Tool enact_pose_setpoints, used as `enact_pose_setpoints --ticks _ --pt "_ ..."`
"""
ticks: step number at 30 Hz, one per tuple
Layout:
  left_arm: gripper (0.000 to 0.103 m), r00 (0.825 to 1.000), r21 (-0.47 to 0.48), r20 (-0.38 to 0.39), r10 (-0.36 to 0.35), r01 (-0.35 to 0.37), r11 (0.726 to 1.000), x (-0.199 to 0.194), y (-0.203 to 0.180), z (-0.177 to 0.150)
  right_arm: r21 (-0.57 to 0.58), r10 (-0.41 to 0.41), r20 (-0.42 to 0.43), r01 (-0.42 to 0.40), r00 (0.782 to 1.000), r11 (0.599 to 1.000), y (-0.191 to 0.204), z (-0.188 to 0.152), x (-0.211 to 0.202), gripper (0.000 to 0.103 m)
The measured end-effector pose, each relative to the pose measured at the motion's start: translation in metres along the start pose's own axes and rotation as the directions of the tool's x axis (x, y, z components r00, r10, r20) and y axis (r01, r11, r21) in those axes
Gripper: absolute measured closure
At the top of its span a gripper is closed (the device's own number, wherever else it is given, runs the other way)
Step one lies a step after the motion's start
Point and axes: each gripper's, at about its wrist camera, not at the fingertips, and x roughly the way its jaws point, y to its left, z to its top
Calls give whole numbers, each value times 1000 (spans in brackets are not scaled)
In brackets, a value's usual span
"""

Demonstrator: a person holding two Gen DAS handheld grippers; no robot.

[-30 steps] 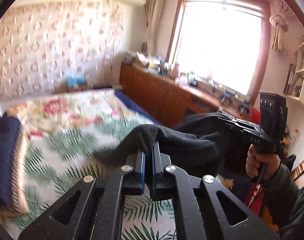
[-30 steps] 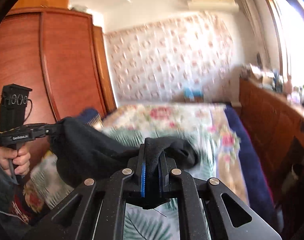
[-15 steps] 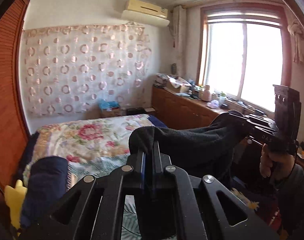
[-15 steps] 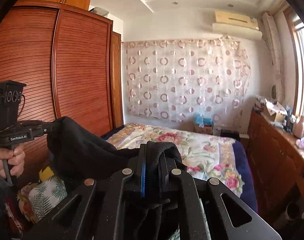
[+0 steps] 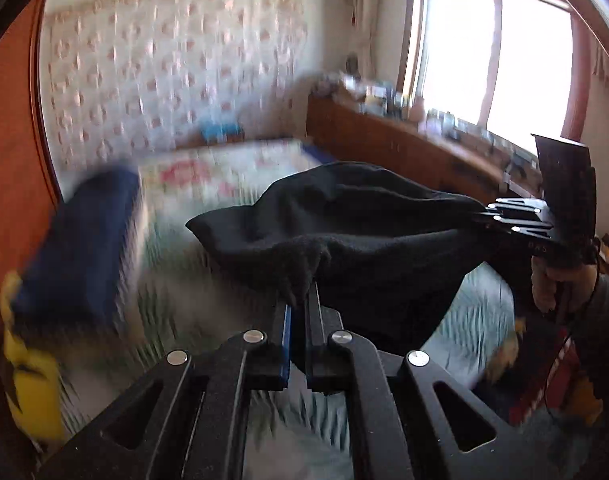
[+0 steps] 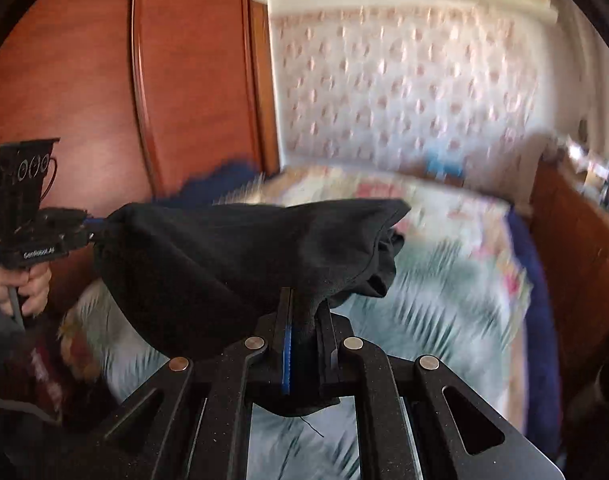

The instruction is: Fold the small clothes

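Note:
A black fleece garment [image 5: 344, 224] hangs stretched in the air between both grippers, above the bed. My left gripper [image 5: 300, 300] is shut on one corner of it. My right gripper [image 6: 302, 308] is shut on the opposite corner, with the garment [image 6: 232, 256] billowing out to the left. In the left wrist view the right gripper [image 5: 516, 220] shows at the right, held by a hand. In the right wrist view the left gripper [image 6: 52, 232] shows at the left, held by a hand. The far flap of the garment floats loose.
A bed with a floral and palm-leaf cover [image 6: 444, 264] lies below. A dark blue folded blanket [image 5: 76, 248] and a yellow cushion [image 5: 32, 384] sit at its left side. A wooden wardrobe [image 6: 124, 80] stands left, a cluttered wooden counter [image 5: 404, 148] under the window right.
Both grippers have swung downward with the garment, and the views blur. The cloth has billowed out flat between them instead of hanging down.

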Motion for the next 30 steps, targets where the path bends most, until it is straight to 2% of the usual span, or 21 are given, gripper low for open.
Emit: enact_pose_setpoints --ticks 2,3,5,7,14,20,30 --pt "97 995 -51 -99 -18 13 999 24 2 -38 56 25 -84 -20 996 998 2 -40 19 94" --pt "97 992 -55 -125 -16 9 998 31 1 -52 83 38 -109 -29 993 996 2 -55 27 94" --pt "97 987 -76 -160 -15 3 997 41 0 -75 119 47 -134 -31 990 992 -3 -67 36 94" --pt "97 986 -93 -168 -20 4 996 41 -4 -83 138 61 -135 -42 989 990 -5 -69 38 94" --pt "97 987 -110 -158 -14 -3 994 40 -3 -87 103 41 -153 -25 987 994 -1 -81 36 94" --pt "97 986 -105 -167 -7 -11 994 41 -3 -94 146 57 -159 -34 986 989 -4 -98 38 93" --pt "97 989 -104 -148 -13 -3 995 35 -3 -89 150 63 -142 -42 988 988 -3 -97 36 93"
